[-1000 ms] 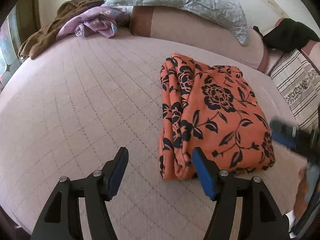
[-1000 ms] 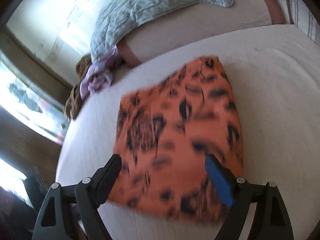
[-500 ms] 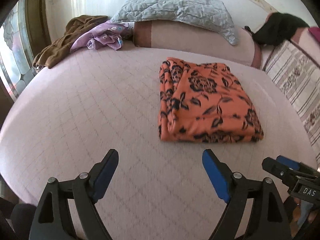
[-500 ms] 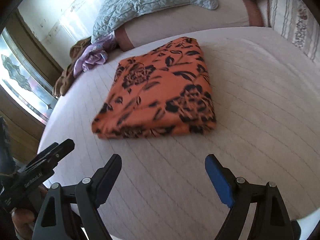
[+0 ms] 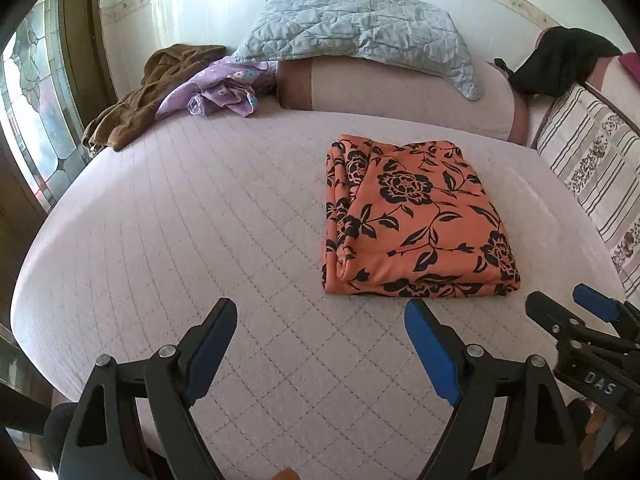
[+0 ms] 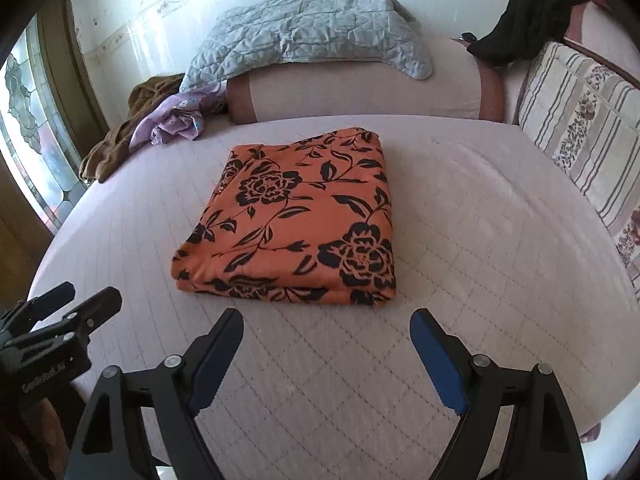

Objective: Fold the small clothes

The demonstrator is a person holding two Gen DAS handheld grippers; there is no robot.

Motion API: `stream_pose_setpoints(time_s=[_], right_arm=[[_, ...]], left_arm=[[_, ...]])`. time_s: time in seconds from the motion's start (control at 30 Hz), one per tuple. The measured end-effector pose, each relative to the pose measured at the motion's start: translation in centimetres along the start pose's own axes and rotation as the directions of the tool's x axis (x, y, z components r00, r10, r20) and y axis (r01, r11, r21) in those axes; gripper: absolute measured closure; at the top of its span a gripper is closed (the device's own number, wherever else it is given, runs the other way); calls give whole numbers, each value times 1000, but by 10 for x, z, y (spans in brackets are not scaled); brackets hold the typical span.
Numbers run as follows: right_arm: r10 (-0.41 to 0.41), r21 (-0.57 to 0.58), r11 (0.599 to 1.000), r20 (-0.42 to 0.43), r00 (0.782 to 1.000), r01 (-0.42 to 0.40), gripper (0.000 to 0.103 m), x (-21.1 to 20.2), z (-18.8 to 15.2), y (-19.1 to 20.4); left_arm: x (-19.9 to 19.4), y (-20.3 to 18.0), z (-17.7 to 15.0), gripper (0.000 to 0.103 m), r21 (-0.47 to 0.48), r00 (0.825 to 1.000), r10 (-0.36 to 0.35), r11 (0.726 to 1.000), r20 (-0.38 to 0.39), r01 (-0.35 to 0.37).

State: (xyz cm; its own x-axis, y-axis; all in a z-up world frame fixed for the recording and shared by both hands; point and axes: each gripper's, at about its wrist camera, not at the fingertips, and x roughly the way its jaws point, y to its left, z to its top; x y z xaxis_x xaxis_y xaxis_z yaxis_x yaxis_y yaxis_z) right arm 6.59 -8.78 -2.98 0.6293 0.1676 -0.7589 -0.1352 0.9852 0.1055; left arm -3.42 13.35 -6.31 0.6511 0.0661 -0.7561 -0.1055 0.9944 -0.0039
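An orange garment with black flowers (image 5: 412,220) (image 6: 296,220) lies folded into a thick rectangle on the pale quilted bed (image 5: 180,220). In the left wrist view my left gripper (image 5: 320,312) hovers open over bare bedding, just short of the garment's near edge, with nothing between its blue pads. My right gripper (image 6: 327,318) is also open and empty, a little back from the same near edge. Each gripper shows in the other's view: the right one (image 5: 564,304) at the lower right, the left one (image 6: 90,294) at the lower left.
A purple garment (image 5: 216,88) and a brown one (image 5: 160,76) lie crumpled at the far left corner. A grey quilted pillow (image 5: 352,28) rests on a bolster (image 5: 400,96) at the head. A striped cushion (image 5: 592,168) and black cloth (image 5: 560,60) border the right. A window (image 5: 28,100) is at the left.
Both grippers have drawn back and up from the folded garment. The left one widened and no longer straddles the garment's corner. The garment stays flat on the bed.
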Motion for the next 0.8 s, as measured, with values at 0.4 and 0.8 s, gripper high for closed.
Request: stream_pose_setpoints(time_s=[0.4,0.8], right_arm=[[-24,-7,1000,-5,1000,24,15,0,5,9],[-80,-18,997,15,997,81,15,-7,15,11]], left_arm=[[-5,1,5,10,-17,1000,-13,1000,13,13],[-14,-3,14,7,-5,998,25,1000,50,-25]])
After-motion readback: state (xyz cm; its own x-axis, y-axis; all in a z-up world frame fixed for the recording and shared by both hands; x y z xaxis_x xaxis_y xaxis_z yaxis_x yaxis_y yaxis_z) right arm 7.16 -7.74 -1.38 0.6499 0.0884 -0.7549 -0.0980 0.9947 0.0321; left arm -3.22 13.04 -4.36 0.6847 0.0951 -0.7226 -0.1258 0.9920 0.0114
